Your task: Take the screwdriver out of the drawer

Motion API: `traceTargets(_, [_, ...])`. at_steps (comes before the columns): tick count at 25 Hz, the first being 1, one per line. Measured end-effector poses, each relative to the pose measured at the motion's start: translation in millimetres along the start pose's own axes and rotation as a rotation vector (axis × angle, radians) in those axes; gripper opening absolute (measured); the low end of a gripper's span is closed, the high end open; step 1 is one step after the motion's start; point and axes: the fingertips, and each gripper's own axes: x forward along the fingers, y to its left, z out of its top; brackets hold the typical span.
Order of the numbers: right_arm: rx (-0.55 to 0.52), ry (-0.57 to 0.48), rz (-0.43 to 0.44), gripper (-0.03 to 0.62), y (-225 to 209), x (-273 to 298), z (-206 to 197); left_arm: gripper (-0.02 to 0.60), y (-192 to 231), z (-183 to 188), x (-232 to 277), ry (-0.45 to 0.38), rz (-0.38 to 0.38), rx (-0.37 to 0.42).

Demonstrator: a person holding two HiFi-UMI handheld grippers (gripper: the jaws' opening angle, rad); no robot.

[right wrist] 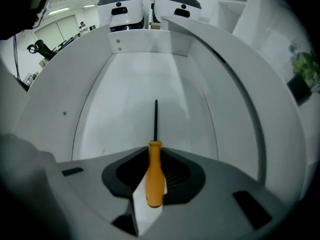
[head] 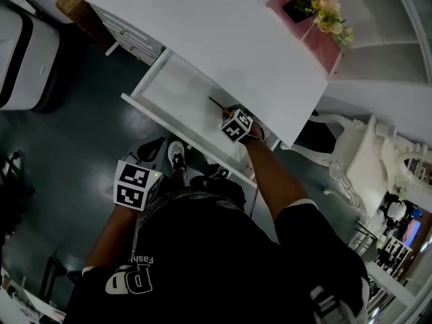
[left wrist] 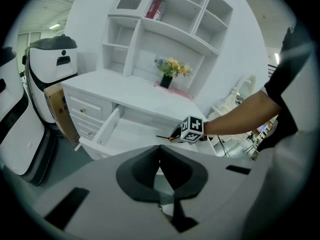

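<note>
Within right claw [right wrist: 154,158]: orange-handled screwdriver [right wrist: 155,176], dark shaft, seemingly gripped.

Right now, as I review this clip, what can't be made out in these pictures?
- Head view: the orange-handled screwdriver shows only its dark shaft; the right hand-held gripper covers the handle.
- Right gripper view: whether the pads press the handle is unclear; the shaft's tip is too small to identify.
- Left gripper view: the small red object on the white top shelf is too small to identify.
</note>
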Motion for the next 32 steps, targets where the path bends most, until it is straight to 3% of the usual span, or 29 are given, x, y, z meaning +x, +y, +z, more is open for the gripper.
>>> traceTargets(5, [-0.028,0.019,0.049,0.086,3,1,6,0.014,-1,5,4,-0.002,-0.015,0.002])
traceTargets(15, [-0.041,0.019,0.069,0.086,5,5,1,0.014,-2,6,7,-0.003,-0.016,-0.015])
traceTargets(32, [-0.015,0.004,0.023,0.077,4,-2,6,0.014,-8,9,-3,-0.026,-0.011,-0.006])
